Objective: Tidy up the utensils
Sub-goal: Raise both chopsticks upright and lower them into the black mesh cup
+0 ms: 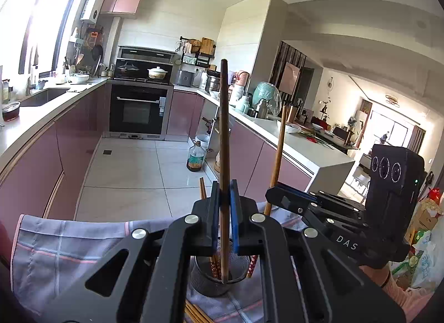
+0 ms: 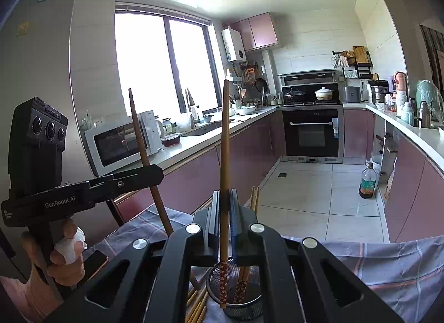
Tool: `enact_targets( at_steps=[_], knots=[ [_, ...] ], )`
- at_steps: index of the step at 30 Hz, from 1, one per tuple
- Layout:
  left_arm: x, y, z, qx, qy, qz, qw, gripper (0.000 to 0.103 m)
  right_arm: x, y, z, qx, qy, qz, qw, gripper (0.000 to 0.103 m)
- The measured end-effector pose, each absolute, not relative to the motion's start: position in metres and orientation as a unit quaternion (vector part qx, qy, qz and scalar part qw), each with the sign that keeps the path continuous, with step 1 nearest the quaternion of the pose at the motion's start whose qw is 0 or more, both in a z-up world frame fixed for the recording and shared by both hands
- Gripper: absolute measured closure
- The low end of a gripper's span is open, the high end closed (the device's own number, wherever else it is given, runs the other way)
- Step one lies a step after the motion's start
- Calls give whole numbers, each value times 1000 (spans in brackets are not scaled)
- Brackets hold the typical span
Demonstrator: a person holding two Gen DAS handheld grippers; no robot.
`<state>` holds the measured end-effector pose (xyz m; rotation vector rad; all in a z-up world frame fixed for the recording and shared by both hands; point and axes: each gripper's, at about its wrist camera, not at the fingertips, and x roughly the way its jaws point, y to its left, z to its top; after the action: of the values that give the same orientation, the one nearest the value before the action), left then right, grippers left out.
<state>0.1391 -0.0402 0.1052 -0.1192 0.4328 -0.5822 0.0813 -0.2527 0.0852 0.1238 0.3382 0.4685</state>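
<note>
My left gripper [image 1: 224, 193] is shut on a dark brown chopstick [image 1: 224, 128]. It stands upright, with its lower end down inside a round wire-mesh holder [image 1: 204, 285]. My right gripper [image 2: 224, 202] is shut on a light bamboo chopstick [image 2: 224, 142] with a red flowered end. That end reaches into the same mesh holder [image 2: 249, 310], where more flowered chopsticks [image 2: 241, 289] stand. Each view shows the other gripper to its side: the right gripper [image 1: 277, 193] with its bamboo stick, and the left gripper [image 2: 155, 171] with its dark stick.
The holder stands on a grey checked cloth [image 2: 388, 262]. Several loose bamboo chopsticks [image 2: 198, 305] lie on the cloth beside it. A hand [image 2: 66, 262] holds the left tool above a phone [image 2: 95, 263]. Beyond the cloth's edge are the tiled kitchen floor and an oil bottle [image 1: 195, 157].
</note>
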Motion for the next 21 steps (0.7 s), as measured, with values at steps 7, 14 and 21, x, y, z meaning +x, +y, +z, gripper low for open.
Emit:
enact_targets(
  at_steps=[7,14,21],
  knots=[
    [158,-64,89,-39,229,-272,934,95,98,-249,67,57,186,214,957,98],
    [181,-74,61,-28,264,-265,927,95,113,-249,42,58,223,204,952,98],
    [199,-79,38,-19,289,-264,920,95,118,-249,29,61,247,202,946,98]
  ],
)
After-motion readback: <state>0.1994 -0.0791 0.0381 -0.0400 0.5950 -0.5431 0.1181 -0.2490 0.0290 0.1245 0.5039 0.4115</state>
